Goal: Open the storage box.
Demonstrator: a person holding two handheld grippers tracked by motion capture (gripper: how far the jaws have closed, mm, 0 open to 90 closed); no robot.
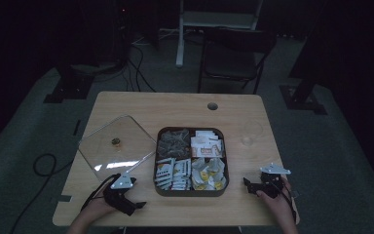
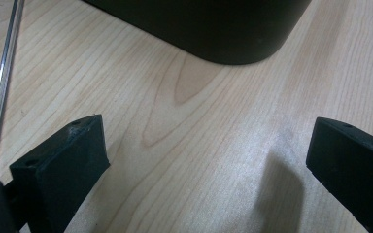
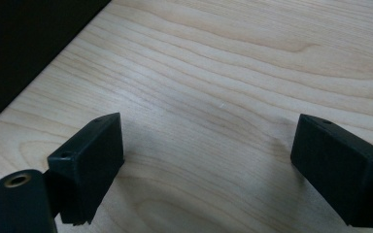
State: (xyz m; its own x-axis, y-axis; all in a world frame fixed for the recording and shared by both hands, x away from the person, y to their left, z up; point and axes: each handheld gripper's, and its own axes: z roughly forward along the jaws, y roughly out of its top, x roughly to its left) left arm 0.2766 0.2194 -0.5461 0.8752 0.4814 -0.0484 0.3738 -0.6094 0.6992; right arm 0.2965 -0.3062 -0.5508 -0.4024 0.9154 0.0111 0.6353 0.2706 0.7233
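Left claw point(image 2: 209, 160) spread, empty | right claw point(image 3: 209, 160) spread, empty | tray point(image 1: 191, 191) four compartments, packets point(image 1: 207, 173) | lid point(image 1: 117, 144) beside

We see a table point(image 1: 136, 105) of pale wood with a clear grain and a smooth, faintly satin finish. The tray point(image 1: 191, 191) looks like dark matt plastic. Its lid point(image 1: 117, 146) is clear, glossy plastic catching light. The sachets point(image 1: 173, 174) look like paper. Both grippers' jaws look like matt black plastic, slightly rough.

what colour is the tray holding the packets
Dark brown to black; the tray shows best in the high view, its four compartments filled with packets.
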